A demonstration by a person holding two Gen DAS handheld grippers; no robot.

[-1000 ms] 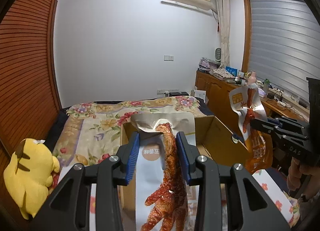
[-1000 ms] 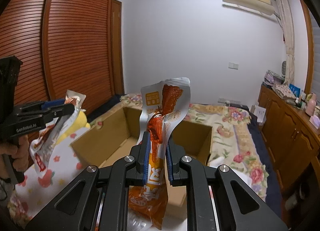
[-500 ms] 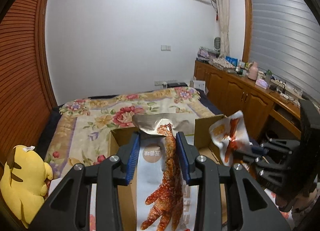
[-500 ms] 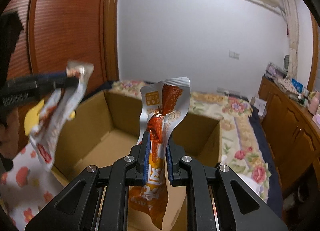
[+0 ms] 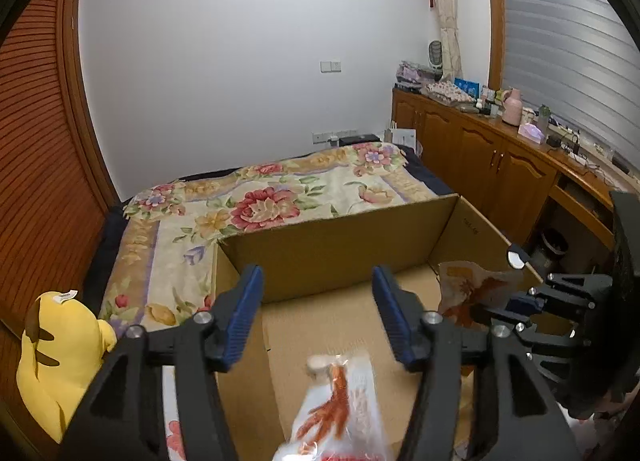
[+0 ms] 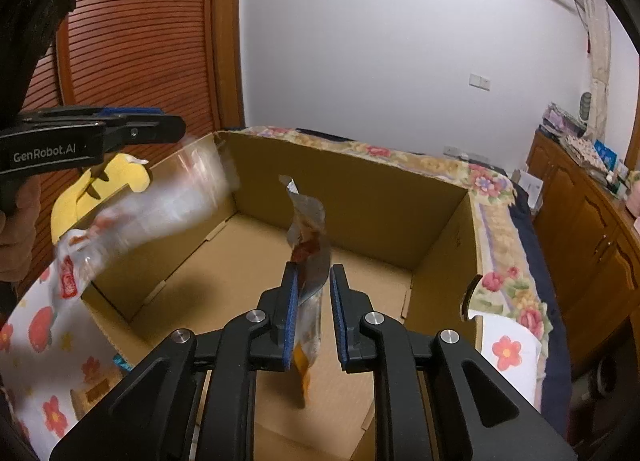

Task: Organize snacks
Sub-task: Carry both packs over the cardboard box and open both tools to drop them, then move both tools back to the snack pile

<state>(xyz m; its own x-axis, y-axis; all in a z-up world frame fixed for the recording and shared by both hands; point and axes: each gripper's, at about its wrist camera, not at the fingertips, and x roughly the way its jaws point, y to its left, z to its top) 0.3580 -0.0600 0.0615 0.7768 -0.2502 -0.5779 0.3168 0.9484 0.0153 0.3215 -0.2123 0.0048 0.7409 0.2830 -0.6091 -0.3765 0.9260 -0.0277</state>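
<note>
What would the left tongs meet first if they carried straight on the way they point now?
Probably the far wall of the cardboard box, seen between the opening left tongs. The released snack packet falls below that line. Depth is unclear, so it might be the box floor.

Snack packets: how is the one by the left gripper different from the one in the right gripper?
The left packet is loose and blurred, dropping below the opening left gripper; the right packet stands upright, pinched in the right gripper. Both have red pictures and are over the cardboard box.
</note>
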